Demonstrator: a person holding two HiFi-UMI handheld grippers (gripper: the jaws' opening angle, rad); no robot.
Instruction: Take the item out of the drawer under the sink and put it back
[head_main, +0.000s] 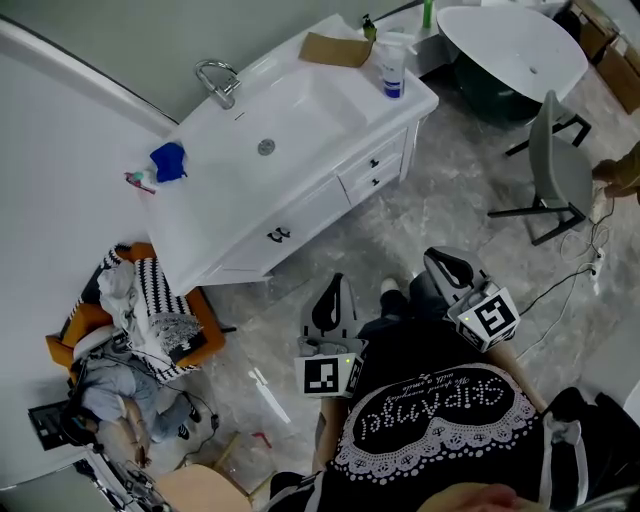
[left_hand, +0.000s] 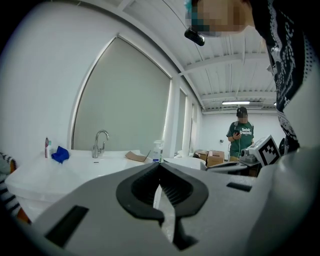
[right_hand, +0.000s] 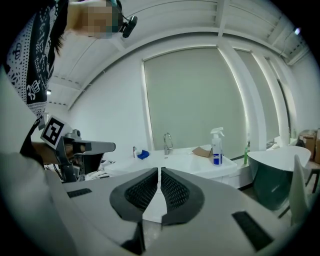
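Mock bathroom in studio hall: sink vanity (head_main: 250, 195), tap (head_main: 218, 82), freestanding tub (head_main: 500, 45); cardboard boxes (head_main: 615, 60), office chair (head_main: 555, 165), floor cables (head_main: 575, 285).

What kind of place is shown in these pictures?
Probably a bathroom set built in a larger work hall, not a home. A white sink cabinet with a faucet stands by what looks like a freestanding tub, while cardboard boxes and an office chair stand nearby.

The white drawers (head_main: 372, 172) under the sink (head_main: 290, 110) are all shut, their dark handles (head_main: 278, 235) facing lower right, slanting across the frame's upper middle.
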